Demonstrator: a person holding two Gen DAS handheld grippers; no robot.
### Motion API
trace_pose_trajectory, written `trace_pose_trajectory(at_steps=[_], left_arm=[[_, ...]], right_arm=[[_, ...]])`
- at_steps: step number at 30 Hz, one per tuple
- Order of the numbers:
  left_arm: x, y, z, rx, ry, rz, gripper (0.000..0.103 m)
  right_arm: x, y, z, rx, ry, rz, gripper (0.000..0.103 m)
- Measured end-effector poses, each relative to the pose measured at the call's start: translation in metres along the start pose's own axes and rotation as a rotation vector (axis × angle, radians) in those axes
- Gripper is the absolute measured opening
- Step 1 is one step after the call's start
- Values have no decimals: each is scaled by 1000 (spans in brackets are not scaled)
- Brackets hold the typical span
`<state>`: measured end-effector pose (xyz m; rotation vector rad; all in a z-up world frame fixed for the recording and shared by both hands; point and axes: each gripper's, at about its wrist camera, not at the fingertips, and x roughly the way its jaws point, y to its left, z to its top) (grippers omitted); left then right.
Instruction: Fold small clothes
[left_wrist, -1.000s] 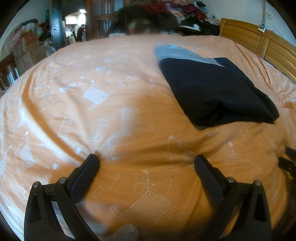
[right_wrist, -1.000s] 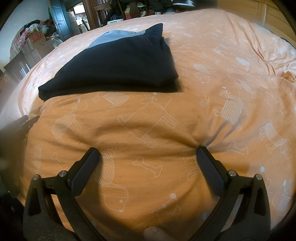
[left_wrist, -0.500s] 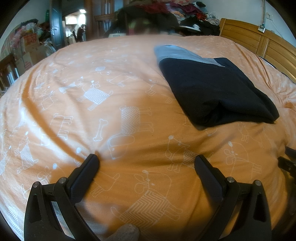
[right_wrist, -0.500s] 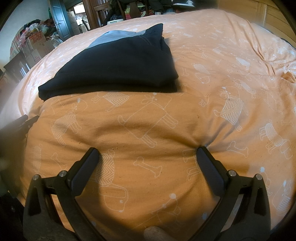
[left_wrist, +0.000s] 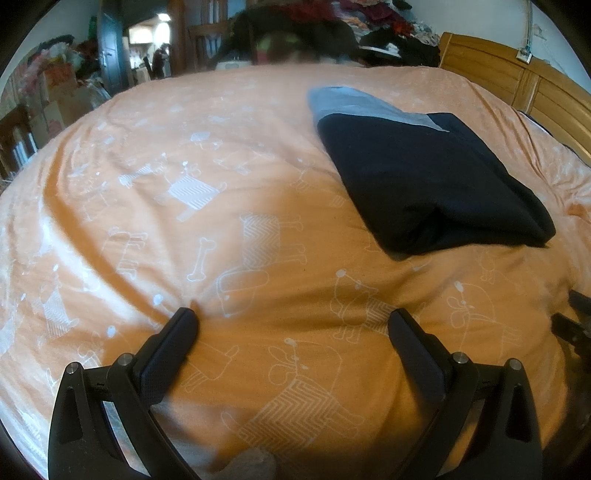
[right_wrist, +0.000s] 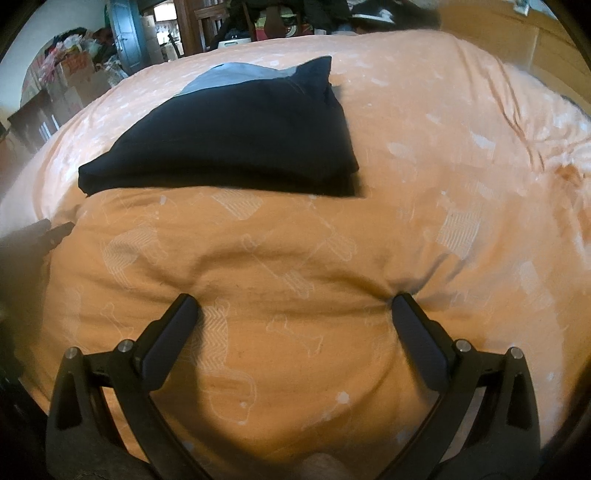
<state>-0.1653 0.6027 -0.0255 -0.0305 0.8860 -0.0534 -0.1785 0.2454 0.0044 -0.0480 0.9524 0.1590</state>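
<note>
Both spread, empty: left hand-held gripper (left_wrist: 291, 319), right hand-held gripper (right_wrist: 295, 304); folded dark garment (left_wrist: 424, 177) beyond, apart.

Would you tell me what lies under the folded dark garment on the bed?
The folded dark garment lies on the orange patterned bedcover, with a grey part showing at its far end. Whatever the garment's own layers cover is hidden.
</note>
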Motion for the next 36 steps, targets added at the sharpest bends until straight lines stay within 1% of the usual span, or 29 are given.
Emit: trace_pose_trajectory(at_steps=[3, 5, 6, 8, 9, 11, 12, 13, 14, 15, 16, 17, 18, 19, 20, 21, 22, 23, 24, 26, 28, 30, 32, 36], left_arm=[[-7, 5, 5, -15, 23, -41, 103], [-15, 7, 10, -40, 35, -88, 103], [-23, 9, 14, -61, 26, -107, 103], [-50, 10, 26, -93, -30, -130, 103], [-64, 11, 33, -103, -61, -137, 103], [-103, 10, 54, -121, -151, -155, 103], [-135, 9, 70, -127, -222, -164, 103], [-157, 8, 79, -125, -272, -162, 103], [-190, 6, 91, -113, -357, -149, 103], [-227, 1, 102, -92, -457, -123, 103], [-256, -3, 107, -73, -534, -101, 103], [-289, -10, 110, -49, -627, -81, 103], [-306, -14, 110, -40, -674, -82, 103], [-317, -15, 111, -39, -698, -103, 103], [-322, -17, 114, -39, -682, -133, 103], [-320, -19, 117, -49, -645, -151, 103], [-316, -20, 118, -66, -616, -151, 103], [-311, -21, 118, -74, -602, -144, 103], [-304, -25, 118, -78, -586, -138, 103], [-288, -32, 116, -73, -545, -122, 103], [-274, -36, 113, -71, -509, -112, 103], [-263, -38, 109, -85, -477, -122, 103], [-257, -40, 104, -82, -473, -122, 103], [-260, -41, 92, -54, -481, -116, 103]], right_arm=[[-16, 8, 11, -49, -23, -9, 103], [-40, 15, 27, -78, -72, 1, 103], [-50, 18, 32, -85, -92, 3, 103], [-82, 27, 50, -105, -160, 14, 103], [-107, 32, 63, -117, -213, 25, 103], [-145, 39, 78, -126, -289, 43, 103], [-181, 45, 90, -134, -366, 50, 103], [-202, 50, 91, -138, -415, 42, 103], [-238, 57, 96, -142, -520, -3, 103], [-258, 62, 95, -137, -591, -53, 103], [-274, 65, 95, -120, -641, -94, 103], [-283, 65, 97, -94, -657, -93, 103], [-284, 61, 103, -62, -628, -44, 103], [-278, 59, 108, -46, -581, -14, 103], [-269, 60, 113, -40, -532, -17, 103], [-257, 61, 116, -43, -503, -45, 103], [-243, 61, 117, -32, -472, -54, 103], [-236, 61, 118, -19, -448, -43, 103], [-222, 59, 119, 0, -404, -15, 103], [-199, 59, 119, 14, -346, -5, 103], [-191, 61, 111, 24, -312, 1, 103], [-182, 62, 111, 36, -285, 15, 103], [-192, 62, 97, 45, -285, 17, 103], [-199, 65, 93, 41, -304, 30, 103]])
